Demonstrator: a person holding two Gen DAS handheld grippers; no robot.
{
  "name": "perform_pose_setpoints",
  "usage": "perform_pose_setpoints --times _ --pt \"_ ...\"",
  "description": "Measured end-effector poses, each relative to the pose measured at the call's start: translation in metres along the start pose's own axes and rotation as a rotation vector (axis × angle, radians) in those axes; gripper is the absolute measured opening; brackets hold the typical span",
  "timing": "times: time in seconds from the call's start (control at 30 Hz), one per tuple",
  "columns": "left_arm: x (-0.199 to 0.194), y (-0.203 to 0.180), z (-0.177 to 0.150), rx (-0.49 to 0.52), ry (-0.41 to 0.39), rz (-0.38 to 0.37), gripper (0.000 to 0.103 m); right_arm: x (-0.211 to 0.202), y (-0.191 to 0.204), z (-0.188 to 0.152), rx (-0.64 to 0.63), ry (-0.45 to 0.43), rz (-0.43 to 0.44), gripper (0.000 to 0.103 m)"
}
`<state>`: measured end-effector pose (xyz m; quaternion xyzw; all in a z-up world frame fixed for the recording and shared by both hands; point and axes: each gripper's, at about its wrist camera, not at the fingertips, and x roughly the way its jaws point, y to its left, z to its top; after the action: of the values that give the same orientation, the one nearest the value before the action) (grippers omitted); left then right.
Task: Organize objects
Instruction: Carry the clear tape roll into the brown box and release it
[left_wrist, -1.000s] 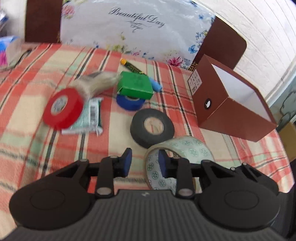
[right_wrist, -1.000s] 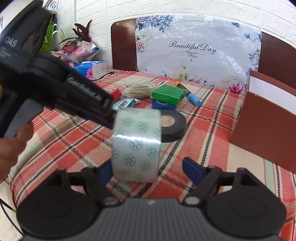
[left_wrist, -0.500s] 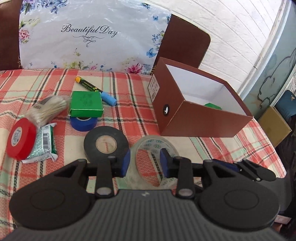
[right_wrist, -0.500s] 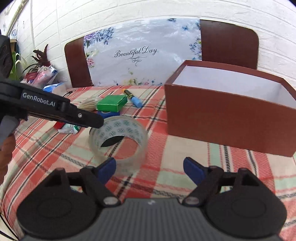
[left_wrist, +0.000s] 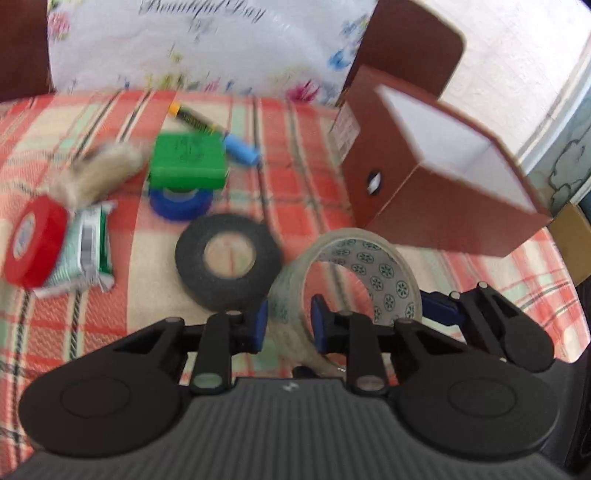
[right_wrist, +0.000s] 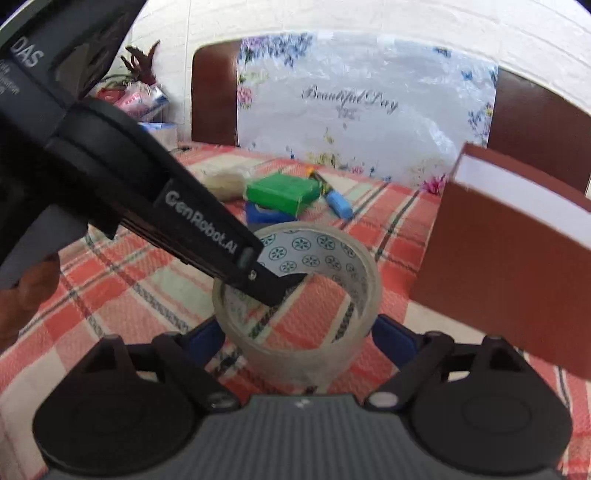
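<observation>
Clear tape roll (left_wrist: 369, 266) on edge — axis level, in left hand-held gripper (left_wrist: 286, 325).

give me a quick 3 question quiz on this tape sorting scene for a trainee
1. True or false: the left gripper pinches the wall of the clear tape roll, one finger inside the ring.
2. Which item lies directly on the blue tape roll? A) the green box B) the red tape roll C) the marker
3. Fill in: the right gripper's jaws are ____ on either side of the clear roll.

Key
1. True; its jaws have just been closing on the wall.
2. A
3. Open; they have just been opening, and the pads look clear of the roll.
</observation>
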<state>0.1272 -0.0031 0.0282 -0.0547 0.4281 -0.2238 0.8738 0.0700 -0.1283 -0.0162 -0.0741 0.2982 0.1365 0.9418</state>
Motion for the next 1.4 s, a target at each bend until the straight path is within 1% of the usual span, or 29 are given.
perform_pose_setpoints --times 0.07,0.1,0.17,0.27,0.33,0.4,0.47,0.53,0.6,0.67,0.73,0.8,0.9,1.0,1.03,1.07,1.17,1.3,1.4 --pt "-0.021 -0.016 0.012 0.031 -0.046 -0.037 0.028 -0.022 -0.004 0.008 0.008 -0.063 -0.021 0.089" --pt "-0.030 -0.029 0.020 0.062 -0.077 -0.053 0.028 -0.036 -0.008 0.012 -0.005 -0.105 -0.042 0.089" --pt "-0.040 -0.059 0.039 0.134 -0.142 -0.070 0.028 -0.059 -0.019 0.024 -0.043 -0.189 -0.111 0.089" --pt "-0.030 -0.110 0.069 0.241 -0.204 -0.081 0.028 -0.078 -0.055 0.042 -0.041 -0.265 -0.210 0.089" --pt "-0.004 -0.138 0.087 0.292 -0.209 -0.090 0.028 -0.080 -0.088 0.049 -0.031 -0.276 -0.271 0.090" --pt "0.030 -0.158 0.101 0.312 -0.186 -0.104 0.029 -0.072 -0.127 0.053 0.014 -0.227 -0.288 0.090" --pt "0.062 -0.168 0.113 0.288 -0.144 -0.108 0.029 -0.058 -0.170 0.055 0.103 -0.151 -0.264 0.089" --pt "0.088 -0.175 0.120 0.264 -0.101 -0.101 0.029 -0.039 -0.204 0.054 0.155 -0.074 -0.232 0.089" --pt "0.111 -0.179 0.123 0.245 -0.062 -0.086 0.029 -0.022 -0.227 0.053 0.184 -0.010 -0.214 0.090" --pt "0.122 -0.181 0.125 0.224 -0.046 -0.062 0.030 -0.007 -0.242 0.050 0.213 0.042 -0.192 0.090" --pt "0.123 -0.181 0.123 0.227 -0.051 -0.032 0.032 -0.001 -0.245 0.046 0.219 0.057 -0.203 0.093" --pt "0.113 -0.180 0.118 0.241 -0.064 -0.025 0.032 -0.006 -0.240 0.042 0.228 0.050 -0.211 0.093" --pt "0.089 -0.171 0.111 0.237 -0.105 -0.023 0.032 -0.016 -0.243 0.044 0.294 0.025 -0.209 0.092" --pt "0.057 -0.160 0.097 0.240 -0.165 -0.012 0.034 -0.035 -0.238 0.045 0.338 -0.019 -0.201 0.091" --pt "0.046 -0.156 0.091 0.239 -0.181 -0.006 0.037 -0.042 -0.233 0.045 0.339 -0.027 -0.200 0.091" --pt "0.034 -0.150 0.084 0.230 -0.198 0.002 0.038 -0.046 -0.228 0.045 0.341 -0.038 -0.201 0.092" --pt "0.004 -0.132 0.068 0.205 -0.241 0.001 0.039 -0.057 -0.208 0.046 0.328 -0.052 -0.196 0.091" --pt "-0.023 -0.106 0.048 0.184 -0.277 0.055 0.039 -0.069 -0.177 0.051 0.310 -0.071 -0.168 0.091" --pt "-0.030 -0.086 0.034 0.190 -0.272 0.121 0.039 -0.071 -0.157 0.052 0.327 -0.072 -0.124 0.089"
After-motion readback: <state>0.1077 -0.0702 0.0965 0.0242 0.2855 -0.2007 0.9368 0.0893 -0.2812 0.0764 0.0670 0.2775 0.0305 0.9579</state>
